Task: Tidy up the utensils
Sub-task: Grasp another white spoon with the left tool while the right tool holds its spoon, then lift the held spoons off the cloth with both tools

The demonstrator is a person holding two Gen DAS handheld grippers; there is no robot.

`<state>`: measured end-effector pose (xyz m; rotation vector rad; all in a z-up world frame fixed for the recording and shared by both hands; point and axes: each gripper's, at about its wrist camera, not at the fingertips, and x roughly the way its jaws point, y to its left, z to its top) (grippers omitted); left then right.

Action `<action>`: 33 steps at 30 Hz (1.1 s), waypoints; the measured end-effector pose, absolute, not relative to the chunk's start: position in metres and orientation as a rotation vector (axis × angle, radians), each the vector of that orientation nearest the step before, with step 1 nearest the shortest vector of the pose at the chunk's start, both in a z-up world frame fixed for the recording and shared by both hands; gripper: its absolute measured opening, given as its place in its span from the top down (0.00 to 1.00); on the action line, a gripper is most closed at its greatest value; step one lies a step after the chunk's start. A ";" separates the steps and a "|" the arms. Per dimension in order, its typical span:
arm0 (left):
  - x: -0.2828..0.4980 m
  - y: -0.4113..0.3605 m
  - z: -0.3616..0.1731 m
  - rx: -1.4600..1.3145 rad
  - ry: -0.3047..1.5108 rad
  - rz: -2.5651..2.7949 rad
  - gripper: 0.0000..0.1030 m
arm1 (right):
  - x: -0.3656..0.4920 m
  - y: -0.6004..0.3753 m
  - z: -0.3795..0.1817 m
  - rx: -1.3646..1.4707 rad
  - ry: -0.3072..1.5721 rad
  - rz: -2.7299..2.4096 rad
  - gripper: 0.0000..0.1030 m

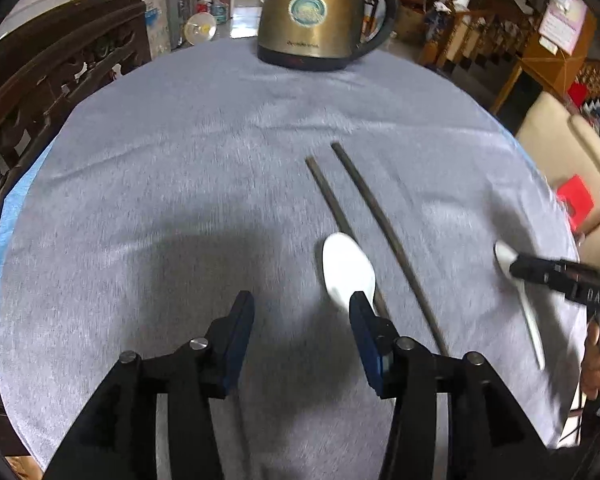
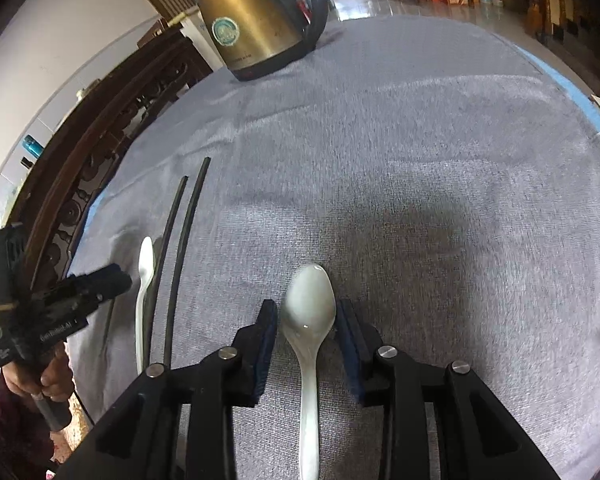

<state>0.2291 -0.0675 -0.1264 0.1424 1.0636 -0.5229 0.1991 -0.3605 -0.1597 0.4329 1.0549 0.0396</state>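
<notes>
I count two glossy white ceramic spoons [image 2: 309, 312] and two thin dark chopsticks [image 1: 364, 236] on fuzzy grey cloth [image 1: 180, 168], nearer me than the brass-coloured kettle [image 1: 312, 12]. Left gripper [image 1: 300, 320] gapes empty; right gripper [image 2: 306, 320] straddles one spoon, pads apart.

This is a lived-in home, a dining area opening onto a larger room. A round table [image 1: 180, 160] under a grey cloth carries a brass-coloured electric kettle [image 1: 312, 16] at its far edge. A dark carved wooden chair back [image 1: 52, 80] stands at the table's left. To the right are a cream sofa [image 1: 556, 128] and wooden shelving [image 1: 500, 40] crowded with household clutter. Far off, a glossy tiled floor [image 2: 364, 0] runs past stacked boxes and bottles.
</notes>
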 end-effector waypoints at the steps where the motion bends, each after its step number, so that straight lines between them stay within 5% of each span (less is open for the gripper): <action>1: 0.232 -0.069 -0.127 0.135 1.067 -0.520 0.51 | 0.202 -0.359 -0.158 0.408 1.065 0.033 0.47; 2: 0.235 -0.072 -0.127 0.128 1.071 -0.516 0.50 | 0.204 -0.356 -0.157 0.383 1.072 0.026 0.36; 6: 0.241 -0.089 -0.133 0.157 1.082 -0.500 0.49 | 0.210 -0.339 -0.157 0.249 1.094 0.010 0.37; 13: 0.237 -0.102 -0.138 0.167 1.059 -0.510 0.49 | 0.207 -0.328 -0.158 0.099 1.093 -0.079 0.65; 15: 0.236 -0.103 -0.138 0.168 1.043 -0.524 0.60 | 0.205 -0.332 -0.158 0.126 1.086 -0.072 0.65; 17: 0.232 -0.105 -0.137 0.157 1.032 -0.559 0.88 | 0.203 -0.333 -0.158 0.132 1.074 -0.069 0.66; 18: 0.230 -0.107 -0.136 0.176 1.022 -0.553 0.91 | 0.202 -0.332 -0.158 0.135 1.068 -0.068 0.66; 33: 0.203 -0.047 -0.110 0.008 0.948 -0.516 0.94 | 0.160 -0.350 -0.158 0.357 0.960 -0.050 0.66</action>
